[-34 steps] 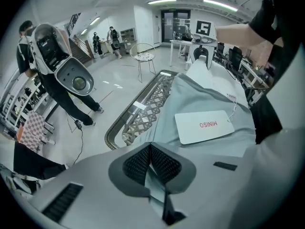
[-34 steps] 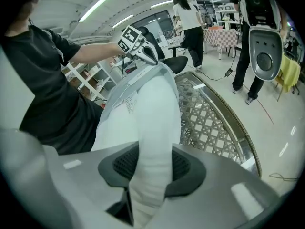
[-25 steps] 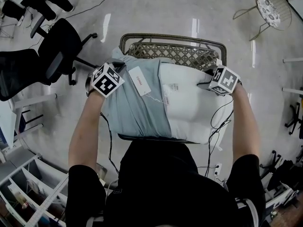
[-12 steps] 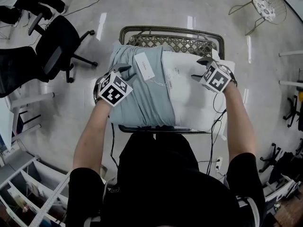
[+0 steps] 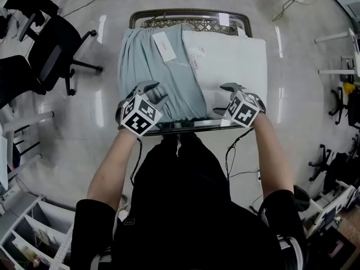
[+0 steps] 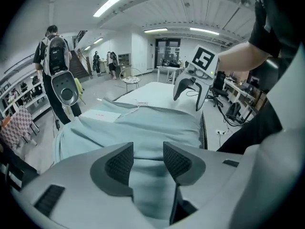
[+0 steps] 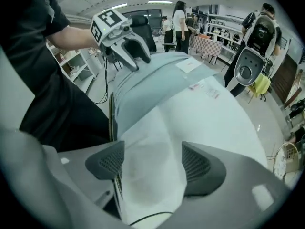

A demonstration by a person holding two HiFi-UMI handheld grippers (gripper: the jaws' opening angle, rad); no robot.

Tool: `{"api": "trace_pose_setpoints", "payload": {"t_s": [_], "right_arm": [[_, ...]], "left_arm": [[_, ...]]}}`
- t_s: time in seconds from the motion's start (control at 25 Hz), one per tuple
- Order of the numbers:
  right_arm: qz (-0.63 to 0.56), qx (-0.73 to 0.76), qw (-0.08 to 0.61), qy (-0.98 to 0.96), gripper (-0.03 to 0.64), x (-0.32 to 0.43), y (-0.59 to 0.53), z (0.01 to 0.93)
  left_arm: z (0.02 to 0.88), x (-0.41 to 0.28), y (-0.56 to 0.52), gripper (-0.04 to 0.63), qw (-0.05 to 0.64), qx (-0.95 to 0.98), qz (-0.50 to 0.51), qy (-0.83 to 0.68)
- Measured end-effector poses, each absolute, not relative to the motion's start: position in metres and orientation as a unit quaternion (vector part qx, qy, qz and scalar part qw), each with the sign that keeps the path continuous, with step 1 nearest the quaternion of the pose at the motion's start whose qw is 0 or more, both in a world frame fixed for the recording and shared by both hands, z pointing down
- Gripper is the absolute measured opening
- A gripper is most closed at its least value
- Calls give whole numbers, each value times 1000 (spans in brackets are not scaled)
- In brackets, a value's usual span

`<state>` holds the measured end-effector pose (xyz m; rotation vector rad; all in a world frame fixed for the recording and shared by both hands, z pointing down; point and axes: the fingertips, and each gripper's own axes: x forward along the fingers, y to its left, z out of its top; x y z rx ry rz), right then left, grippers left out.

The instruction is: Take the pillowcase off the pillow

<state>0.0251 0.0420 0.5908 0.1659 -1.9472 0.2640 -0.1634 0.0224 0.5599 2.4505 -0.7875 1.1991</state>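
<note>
Nothing gripped.
My left gripper (image 5: pixel 154 91) just spread its fingers over the pillowcase (image 5: pixel 152 55), my right gripper (image 5: pixel 224 98) over the pillow (image 5: pixel 230 61).

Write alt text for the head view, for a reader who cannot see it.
Seen from above, a person holds the left gripper over a pale blue pillowcase and the right gripper over the bare white pillow, half uncovered, on a table. Both pairs of jaws have just been opening; fabric shows between them, not pinched.
</note>
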Motion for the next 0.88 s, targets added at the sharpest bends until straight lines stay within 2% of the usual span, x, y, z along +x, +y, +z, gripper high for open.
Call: {"api": "trace_pose_setpoints", "payload": {"t_s": [0.2, 0.28, 0.44, 0.52, 0.6, 0.72, 0.88], "right_arm": [[97, 68, 592, -797, 466, 44, 76, 626], [75, 71, 598, -795, 503, 45, 80, 637], [-26, 90, 622, -777, 586, 49, 80, 672], [-68, 118, 624, -770, 588, 49, 72, 684], [-89, 144, 621, -765, 562, 49, 62, 689], [-86, 152, 614, -769, 441, 46, 52, 683], [-61, 130, 602, -786, 315, 46, 53, 664]], "left_arm": [[575, -143, 75, 184, 174, 845, 425, -275], [583, -137, 87, 215, 174, 836, 431, -290], [583, -138, 100, 230, 162, 817, 445, -330], [584, -140, 106, 230, 157, 809, 450, -344], [591, -141, 109, 244, 140, 802, 458, -356], [604, -140, 100, 262, 105, 789, 475, -376], [606, -141, 92, 248, 86, 787, 491, -364]]}}
